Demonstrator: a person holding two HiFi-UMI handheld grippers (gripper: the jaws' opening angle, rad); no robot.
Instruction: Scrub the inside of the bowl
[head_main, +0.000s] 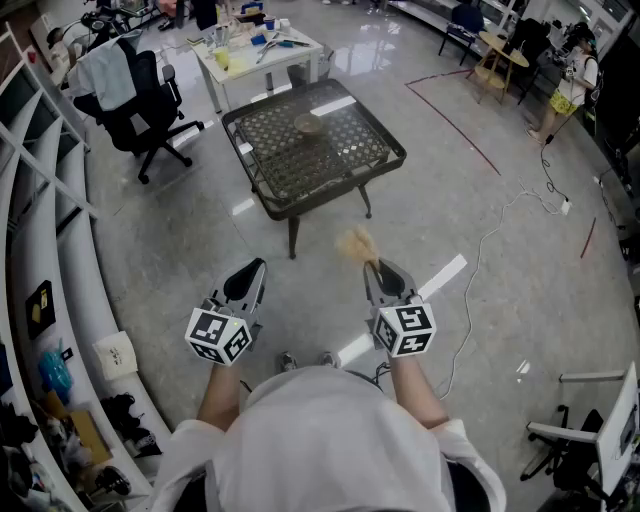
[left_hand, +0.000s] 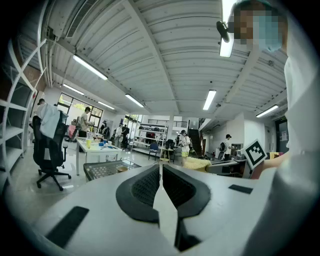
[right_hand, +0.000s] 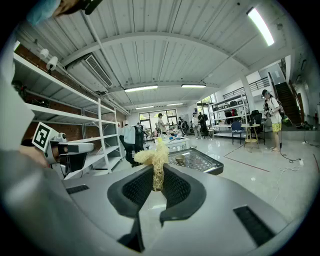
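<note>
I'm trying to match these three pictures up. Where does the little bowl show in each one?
Head view: the bowl is at top centre, on the mesh table.
Left gripper view: the bowl is small, left of centre, on the same table.
Right gripper view: the bowl shows just right of the brush, farther off, on that table.
Shared landmark: the mesh table.

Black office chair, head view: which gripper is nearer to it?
Left. The left gripper sits below and right of the black office chair; the right gripper is farther right, beyond the left one.
</note>
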